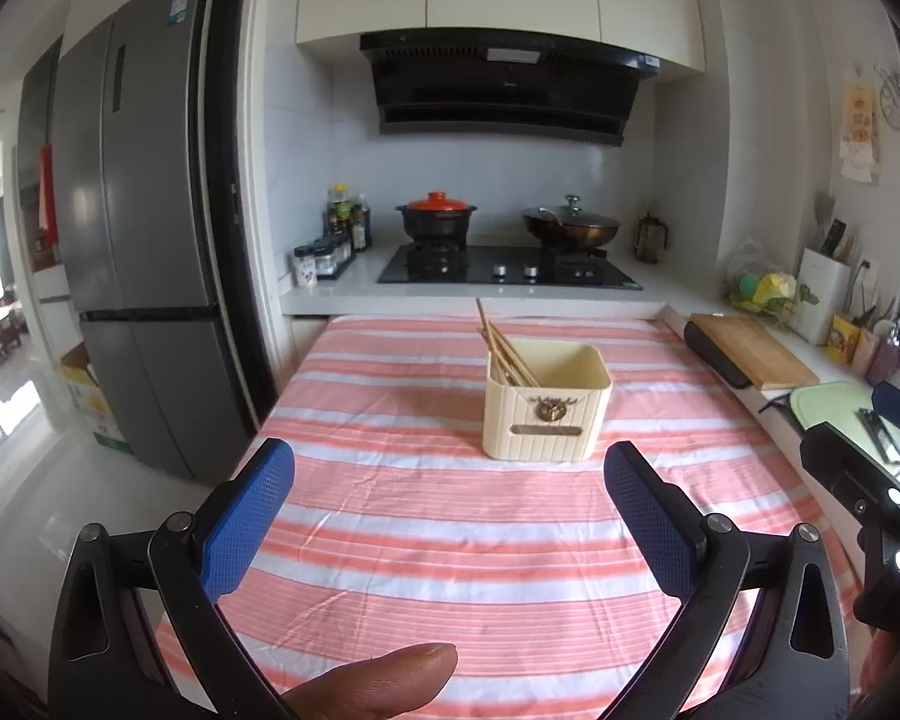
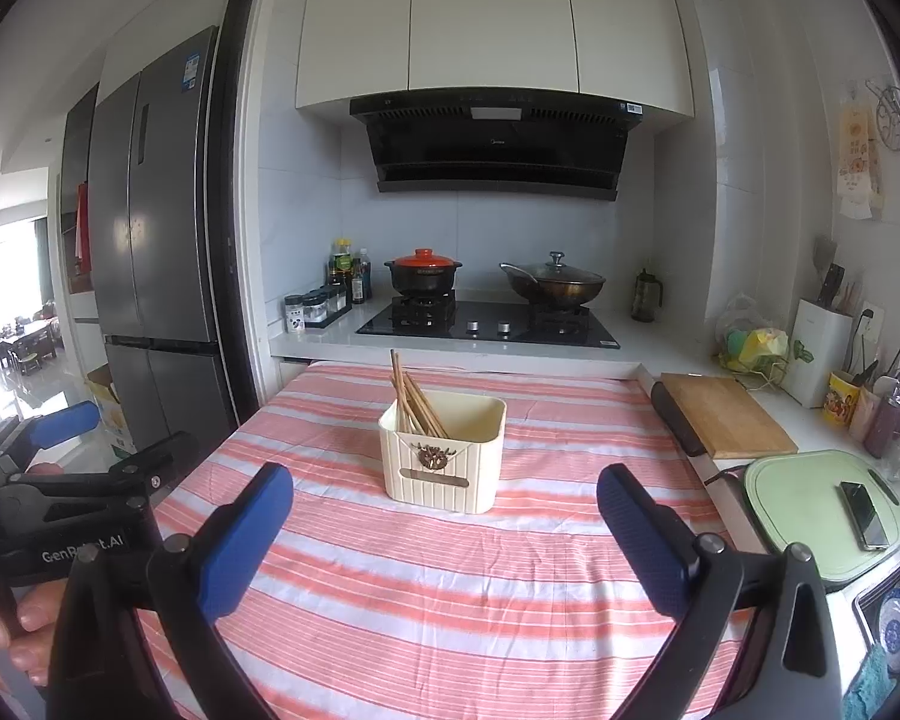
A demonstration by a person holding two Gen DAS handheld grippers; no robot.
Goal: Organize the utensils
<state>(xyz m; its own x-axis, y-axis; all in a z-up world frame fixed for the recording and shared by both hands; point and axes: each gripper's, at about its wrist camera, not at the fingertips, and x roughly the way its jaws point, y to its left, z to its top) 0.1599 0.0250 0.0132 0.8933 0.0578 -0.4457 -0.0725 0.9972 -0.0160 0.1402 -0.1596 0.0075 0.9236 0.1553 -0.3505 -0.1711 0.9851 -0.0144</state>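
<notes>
The left gripper (image 1: 449,504), black-armed with blue textured pads, hangs above the near half of the pink-and-white striped tablecloth (image 1: 450,552) with its fingers spread wide and nothing between them. The right gripper (image 2: 445,513), of the same build, hangs alongside it at much the same height, likewise splayed and empty. A fingertip of the person's hand (image 1: 384,681) shows under the left tool.

Ahead of both, near the middle of the cloth, stands the cream ribbed plastic utensil holder (image 1: 546,414) with a small bronze emblem on its front. A bundle of brown wooden chopsticks (image 1: 501,348) already sits inside it, leaning toward its back-left corner, tips poking over the rim. No loose utensil shows anywhere on the cloth, so the sorting looks finished or close to it; whether anything lies out of frame cannot be told.

Room to move is generous in front of and on both sides of the holder, where the cloth lies bare. The left edge of the table drops off toward the floor beside the tall grey steel refrigerator (image 1: 132,228). On the right the cloth ends against a white counter carrying a wooden cutting board (image 2: 726,414), a pale green board and a phone, so a swing that way would be cramped. The far edge meets the counter with the black glass gas hob (image 2: 486,318)
</notes>
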